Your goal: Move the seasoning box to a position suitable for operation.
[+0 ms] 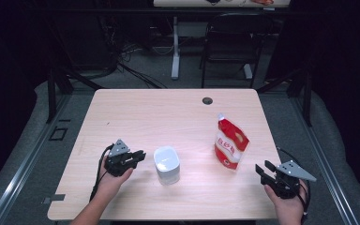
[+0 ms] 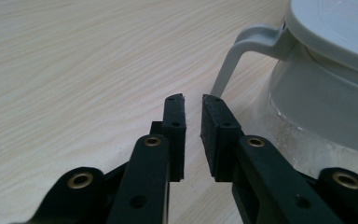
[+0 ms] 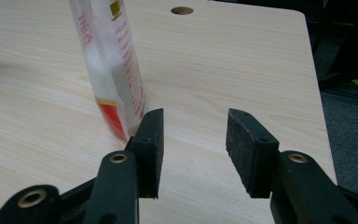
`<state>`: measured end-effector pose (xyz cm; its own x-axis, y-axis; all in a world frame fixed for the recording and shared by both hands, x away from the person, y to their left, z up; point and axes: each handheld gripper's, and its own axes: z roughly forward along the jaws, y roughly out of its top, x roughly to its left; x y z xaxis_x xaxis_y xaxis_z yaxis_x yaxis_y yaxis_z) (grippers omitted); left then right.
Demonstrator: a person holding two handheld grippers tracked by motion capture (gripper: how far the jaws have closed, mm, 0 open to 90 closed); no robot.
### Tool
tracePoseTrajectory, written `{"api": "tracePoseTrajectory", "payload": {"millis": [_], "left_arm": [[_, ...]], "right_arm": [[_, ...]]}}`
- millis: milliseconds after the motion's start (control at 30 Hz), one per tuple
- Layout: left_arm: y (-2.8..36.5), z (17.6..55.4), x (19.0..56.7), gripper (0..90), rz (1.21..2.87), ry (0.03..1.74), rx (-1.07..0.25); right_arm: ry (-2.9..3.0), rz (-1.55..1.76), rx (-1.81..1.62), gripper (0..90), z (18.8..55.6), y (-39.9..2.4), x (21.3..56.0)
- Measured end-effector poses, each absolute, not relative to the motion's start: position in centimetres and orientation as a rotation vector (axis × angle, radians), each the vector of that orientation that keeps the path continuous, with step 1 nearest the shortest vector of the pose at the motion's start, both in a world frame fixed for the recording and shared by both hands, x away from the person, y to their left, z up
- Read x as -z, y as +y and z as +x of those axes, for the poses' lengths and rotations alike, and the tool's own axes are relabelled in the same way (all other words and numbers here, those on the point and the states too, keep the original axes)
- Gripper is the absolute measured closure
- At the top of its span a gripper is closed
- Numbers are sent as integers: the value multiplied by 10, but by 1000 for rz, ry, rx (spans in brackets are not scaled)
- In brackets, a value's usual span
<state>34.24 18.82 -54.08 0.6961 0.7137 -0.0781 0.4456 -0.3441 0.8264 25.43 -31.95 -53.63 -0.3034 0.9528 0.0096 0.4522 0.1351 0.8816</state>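
Observation:
A white lidded container (image 1: pixel 167 164) stands near the middle front of the wooden table (image 1: pixel 168 112). My left gripper (image 1: pixel 141 155) lies just left of it, pointing at it. In the left gripper view its jaws (image 2: pixel 192 98) stand a narrow gap apart with nothing between them. Their tips are just short of the container's grey lid tab (image 2: pixel 247 49) and frosted body (image 2: pixel 326 98). A red and white pouch (image 1: pixel 230 143) stands upright to the right. My right gripper (image 1: pixel 264 168) is open near the front right corner, apart from the pouch (image 3: pixel 112 60), and its jaws (image 3: pixel 195 116) are empty.
A round cable hole (image 1: pixel 207 101) sits near the table's far edge, also seen in the right gripper view (image 3: pixel 182 10). A black chair (image 1: pixel 232 42) and a white desk leg (image 1: pixel 175 47) stand beyond the table. The table's right edge (image 3: pixel 319 93) is close to my right gripper.

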Motion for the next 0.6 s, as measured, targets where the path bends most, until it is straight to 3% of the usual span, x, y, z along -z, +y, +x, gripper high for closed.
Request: {"api": "tracePoseTrajectory", "payload": {"millis": [67,167,600], "left_arm": [[186,344,540,874,1989,901,-361],[178,346,539,900,2005,872,-353],[161,345,539,900,2020,796,-293]], "right_arm": [[1837,1345,-1110,569,255,-319,537],[1830,1349,-1121,569,254,-320,536],[1824,1342,-1144,562,249,-319,533]]}}
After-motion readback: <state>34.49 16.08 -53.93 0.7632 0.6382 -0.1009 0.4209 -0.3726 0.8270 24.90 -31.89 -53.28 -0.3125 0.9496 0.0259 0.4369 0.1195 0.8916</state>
